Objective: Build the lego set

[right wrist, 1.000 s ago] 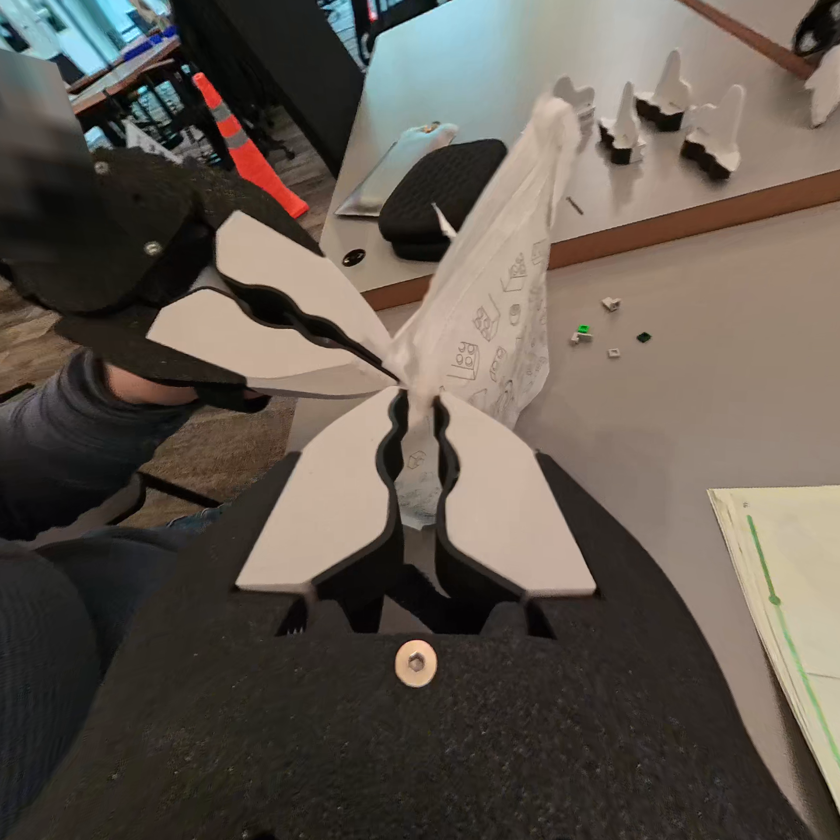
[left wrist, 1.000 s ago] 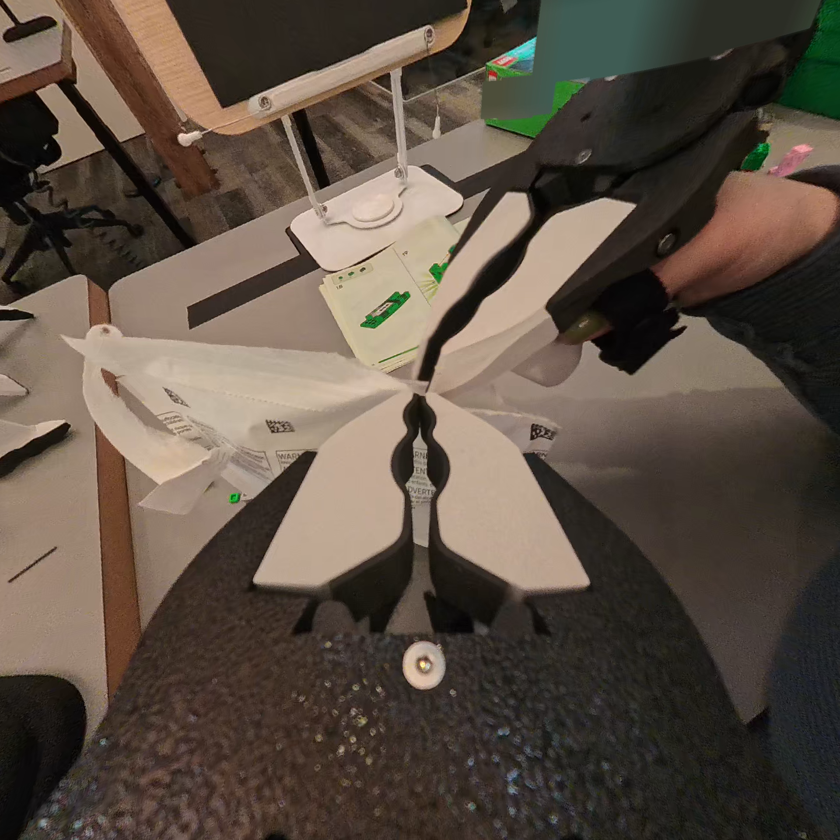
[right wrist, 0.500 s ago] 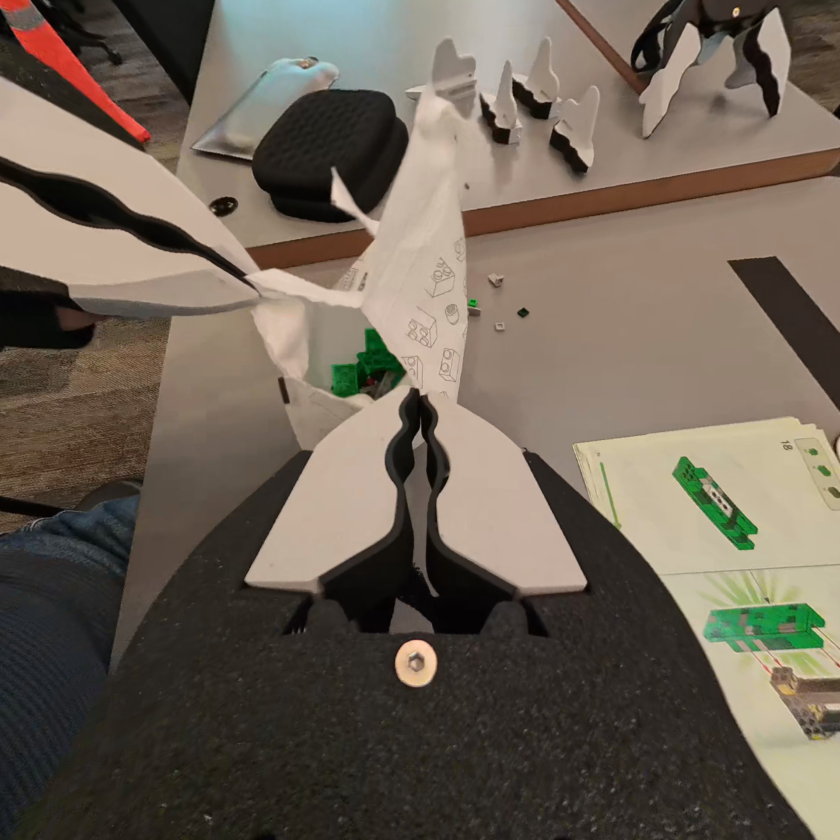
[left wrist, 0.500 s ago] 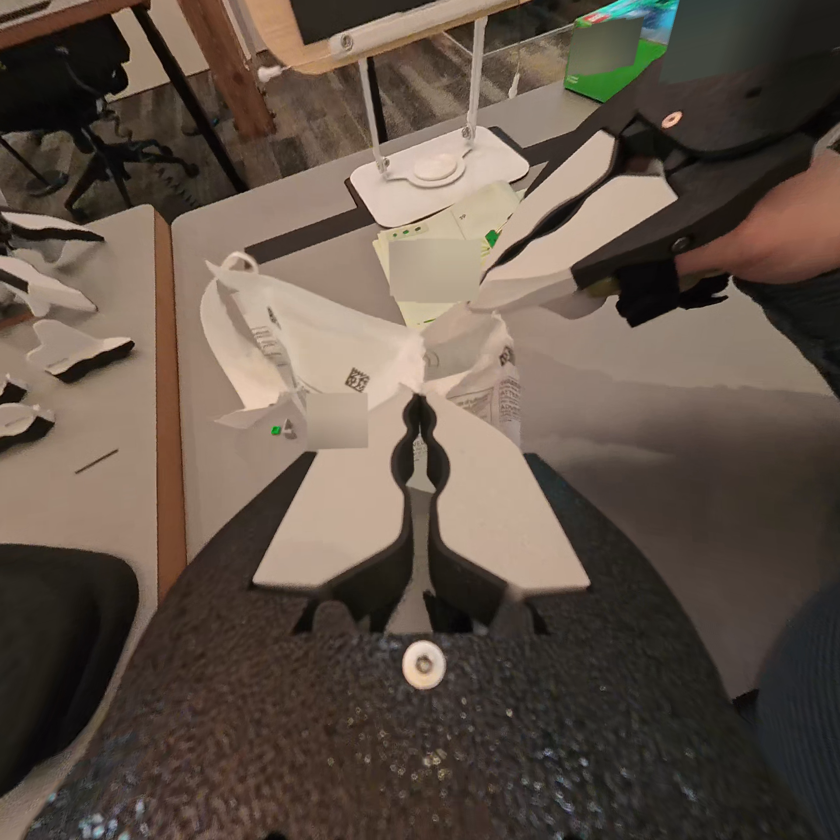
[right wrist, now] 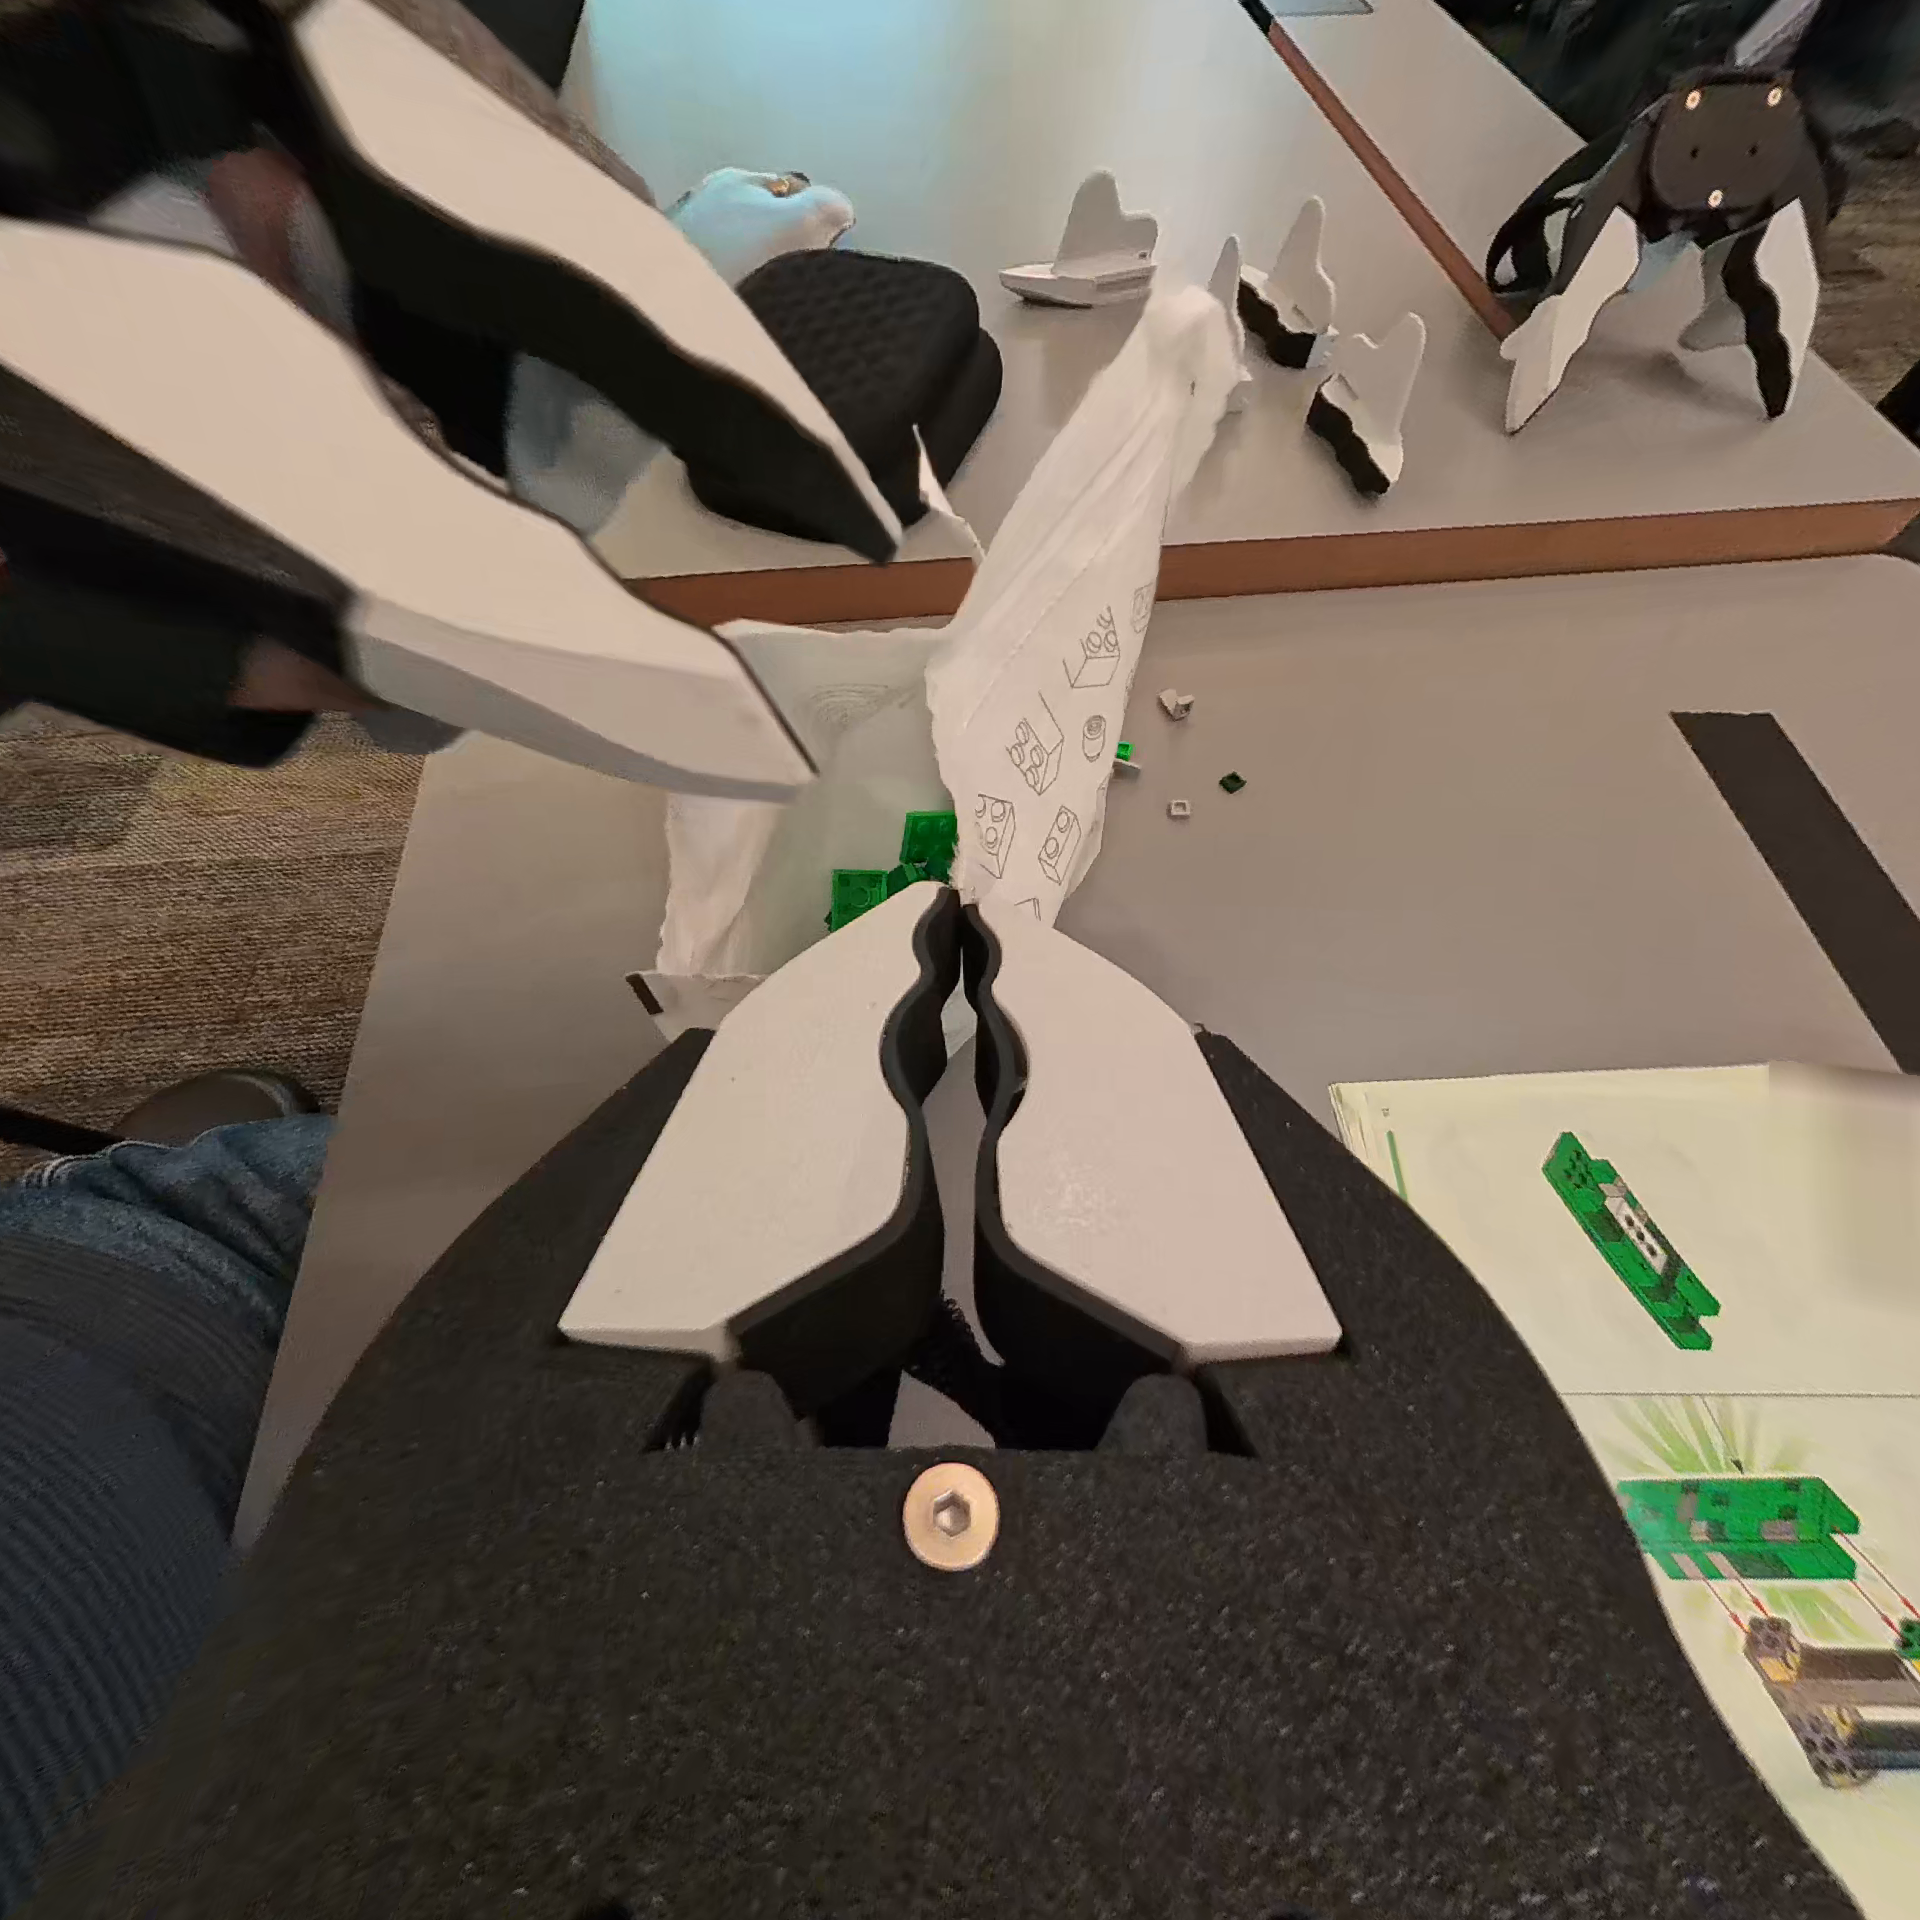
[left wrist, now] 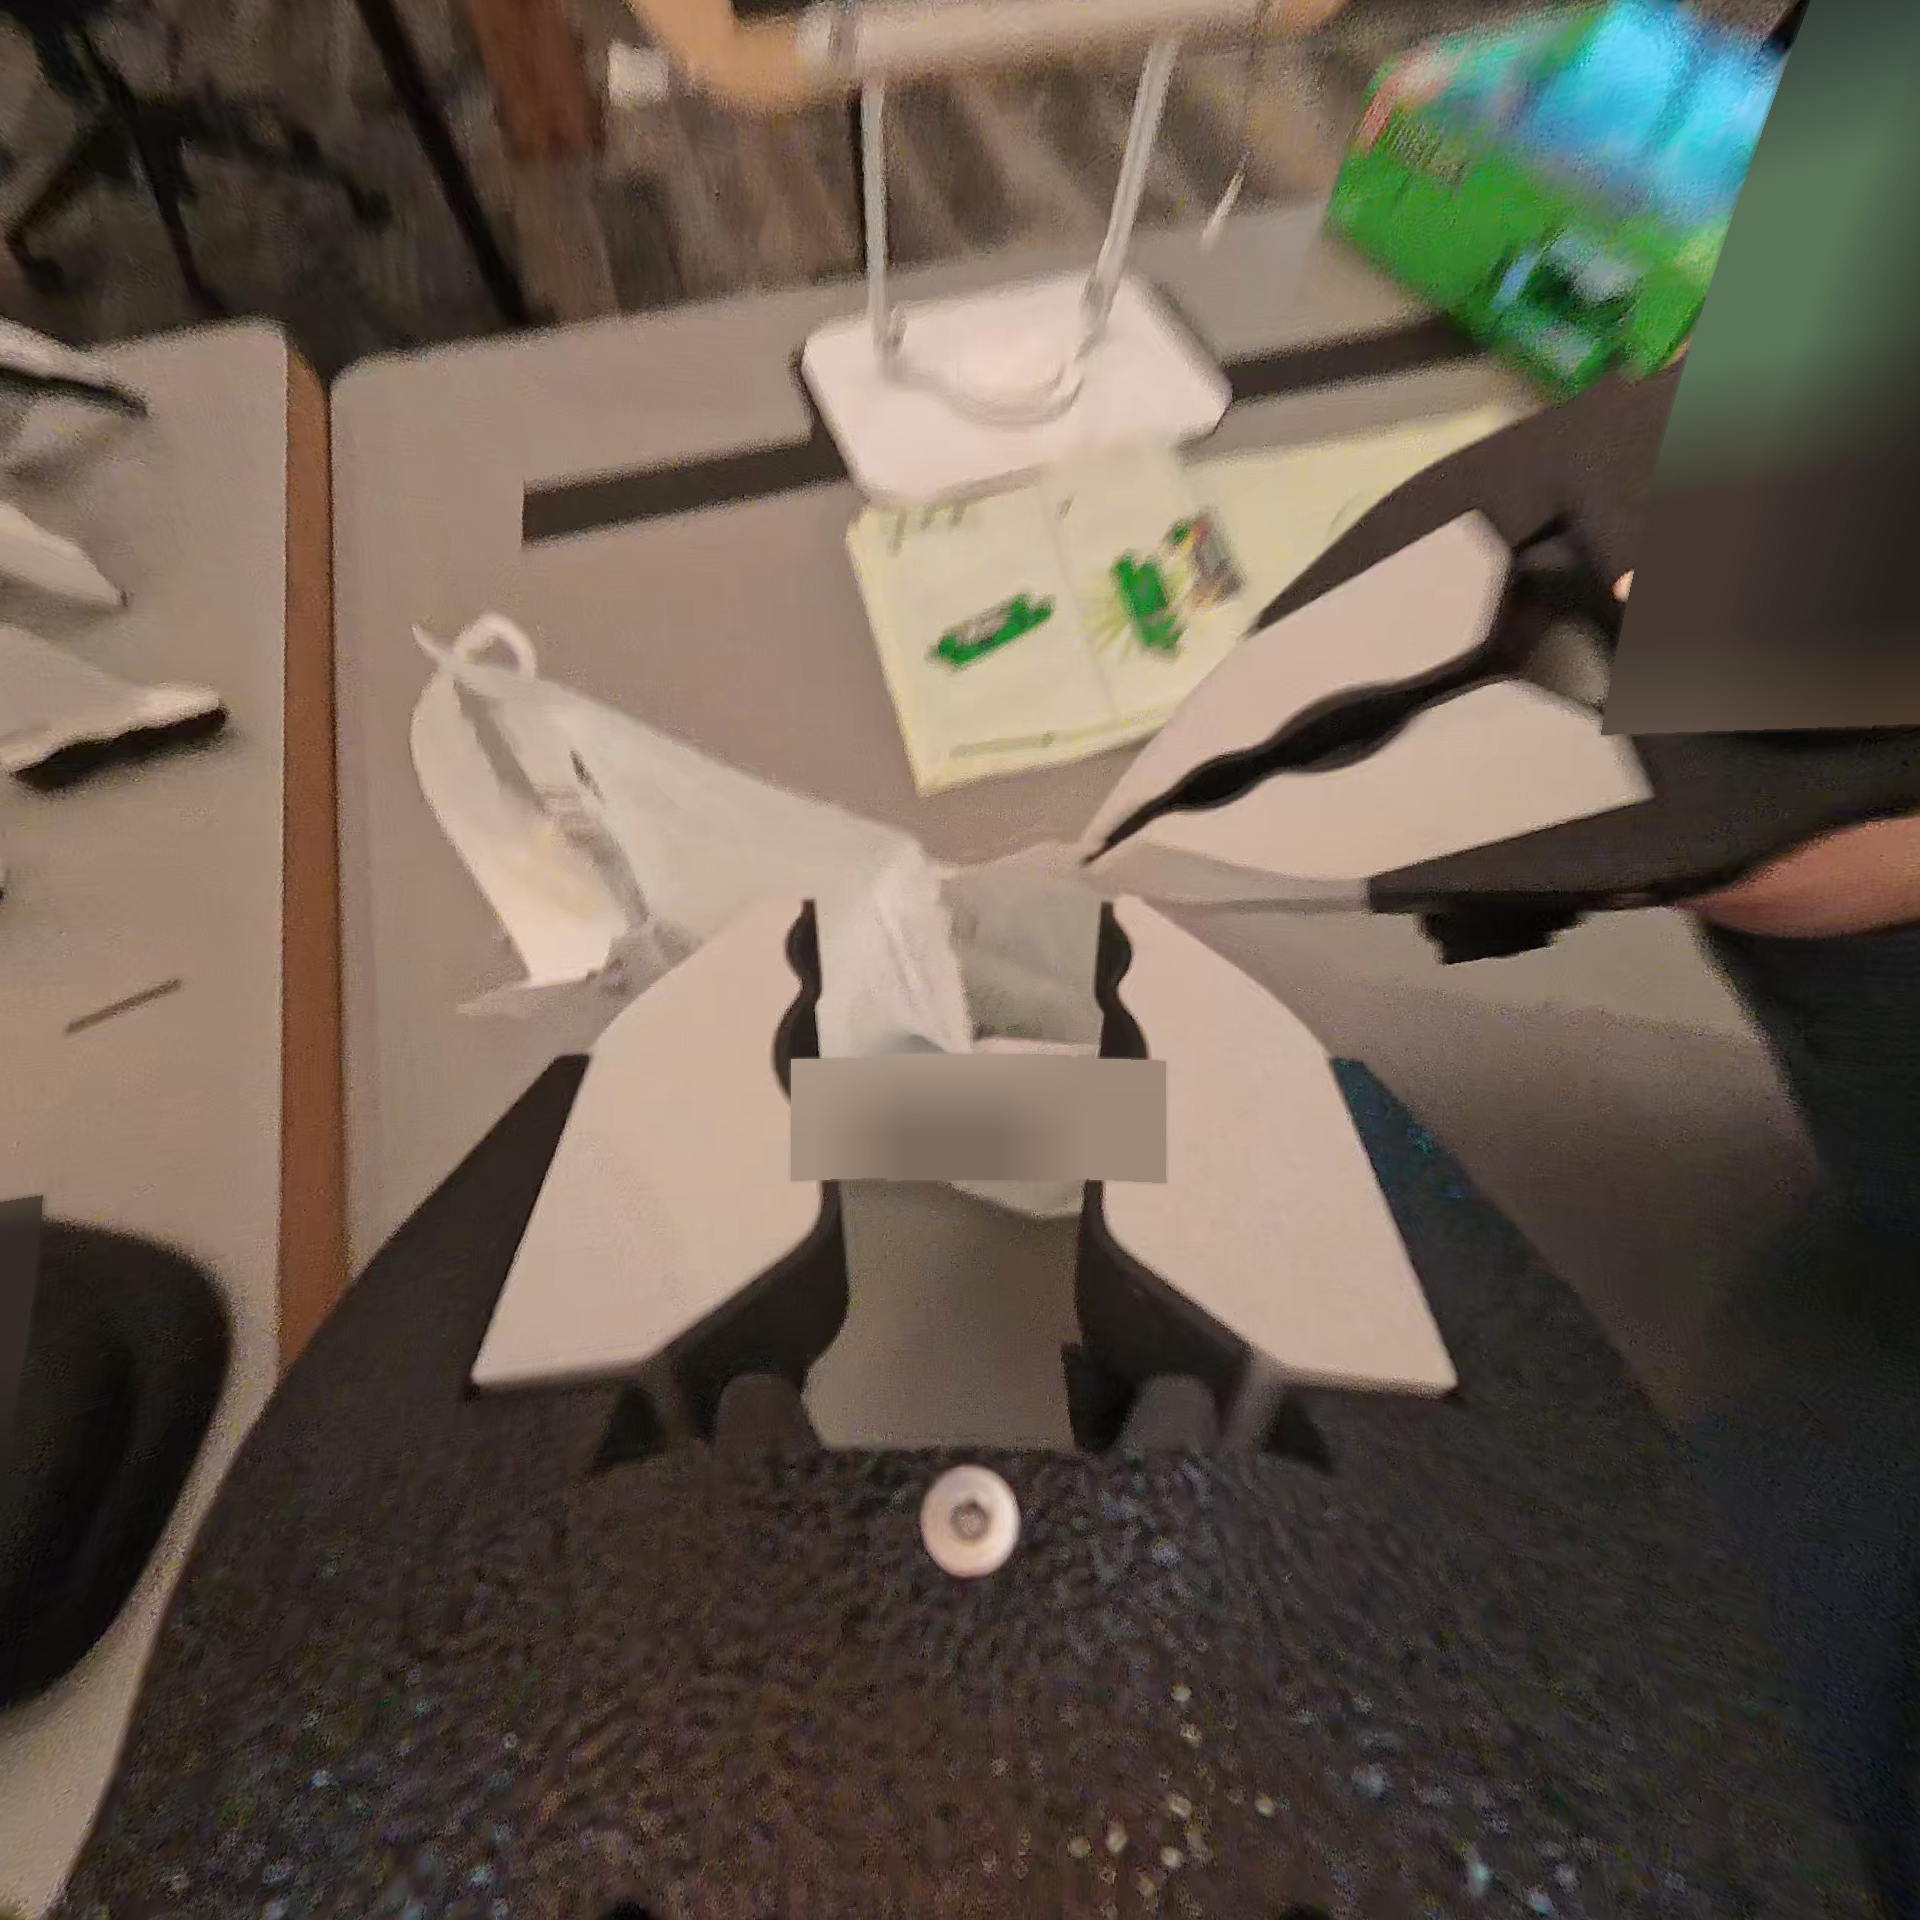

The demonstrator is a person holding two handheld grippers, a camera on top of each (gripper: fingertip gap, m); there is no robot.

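A white paper bag (right wrist: 1049,727), torn open, hangs over the grey table (right wrist: 1455,831). Green lego bricks (right wrist: 894,862) show inside its opening. My right gripper (right wrist: 956,909) is shut on the bag's torn edge and holds it up. In the left wrist view, which is blurred, the right gripper (left wrist: 1086,857) pinches the bag (left wrist: 644,821) from the right. My left gripper (left wrist: 956,914) is open, with the paper lying loose between its fingers. In the right wrist view the left gripper (right wrist: 847,665) is spread open at the upper left, just beside the bag.
Several tiny loose pieces (right wrist: 1179,807) lie on the table past the bag. An open instruction booklet (right wrist: 1558,1247) lies to the right. A white stand (left wrist: 1008,395) and a green box (left wrist: 1538,208) are at the far edge. Spare gripper fingers (right wrist: 1351,416) and a black pouch (right wrist: 883,343) are on the neighbouring table.
The two grippers pulled apart and tore the bag open, showing the green bricks. The left gripper has now opened and let go of the paper. The right stays shut on it.
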